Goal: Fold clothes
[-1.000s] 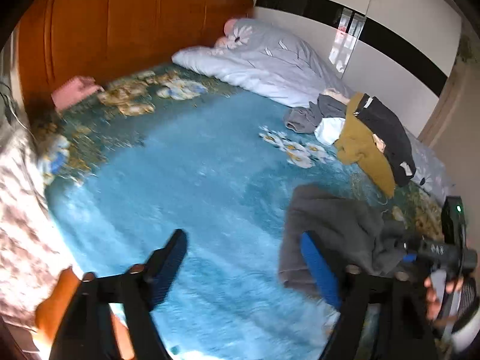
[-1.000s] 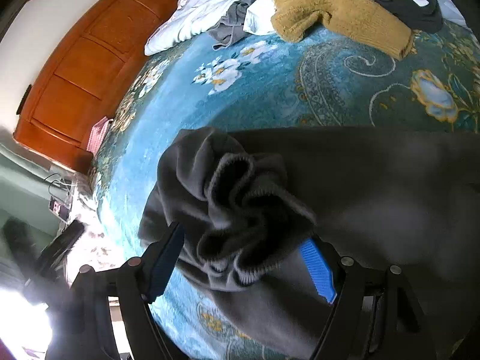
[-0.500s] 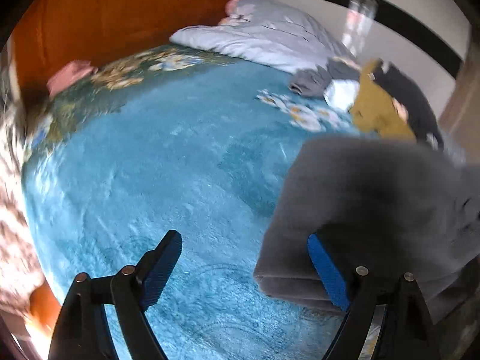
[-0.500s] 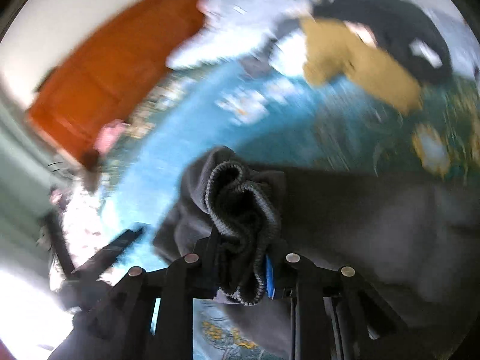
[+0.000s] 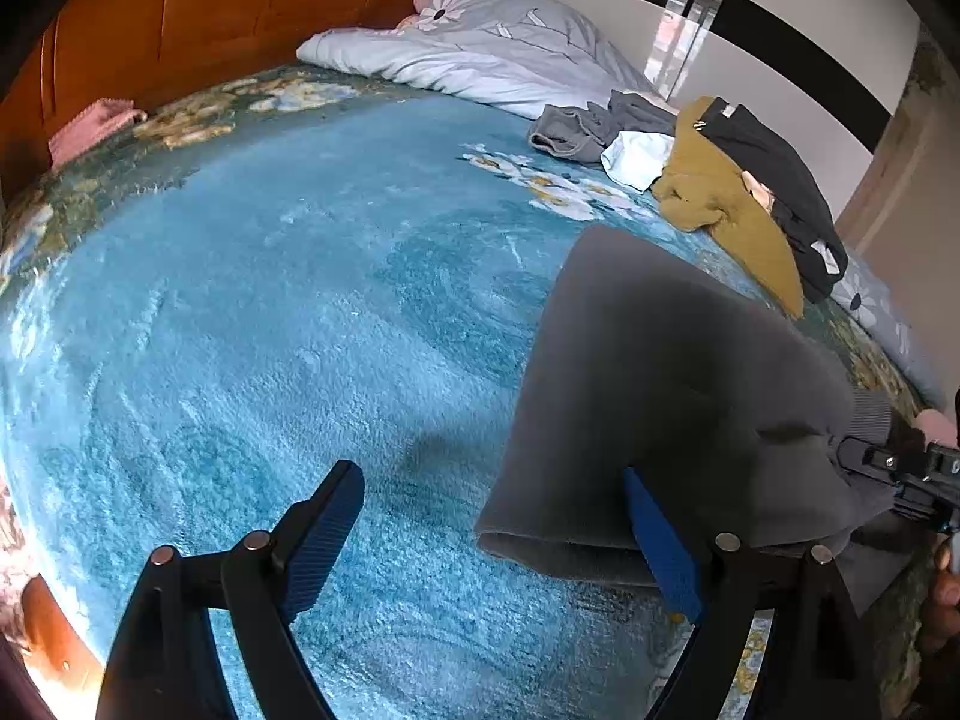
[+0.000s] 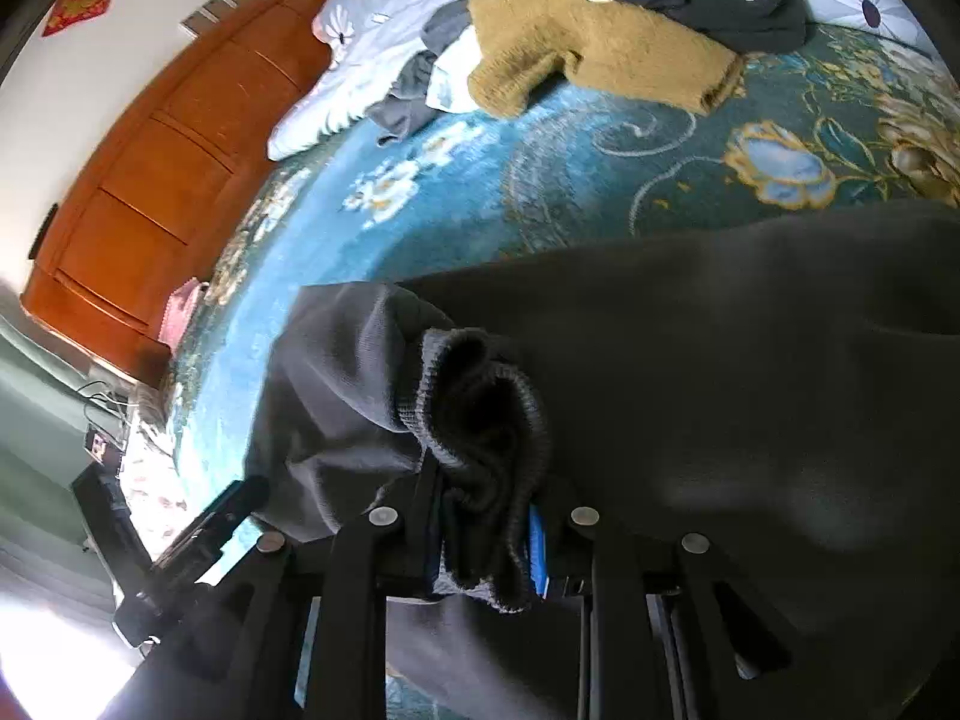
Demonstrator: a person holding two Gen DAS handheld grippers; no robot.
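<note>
A dark grey garment (image 5: 654,384) lies on the blue floral bedspread (image 5: 288,312), folded at its left side. My right gripper (image 6: 486,546) is shut on its bunched ribbed cuff (image 6: 480,414), with the garment (image 6: 750,396) spread to the right. My left gripper (image 5: 492,528) is open just above the bedspread; its right finger touches the garment's near left edge and its left finger is over bare bedspread. The right gripper shows at the right edge of the left wrist view (image 5: 900,474).
A pile of clothes, mustard sweater (image 5: 720,204), black garment (image 5: 774,180) and grey items (image 5: 576,126), lies at the far right. A pale duvet (image 5: 480,48) and wooden headboard (image 5: 210,12) are behind. A pink cloth (image 5: 90,126) lies at the far left.
My right gripper closed on the ribbed cuff and lifted the grey garment a little. My left gripper came closer to the garment's left edge, still open.
</note>
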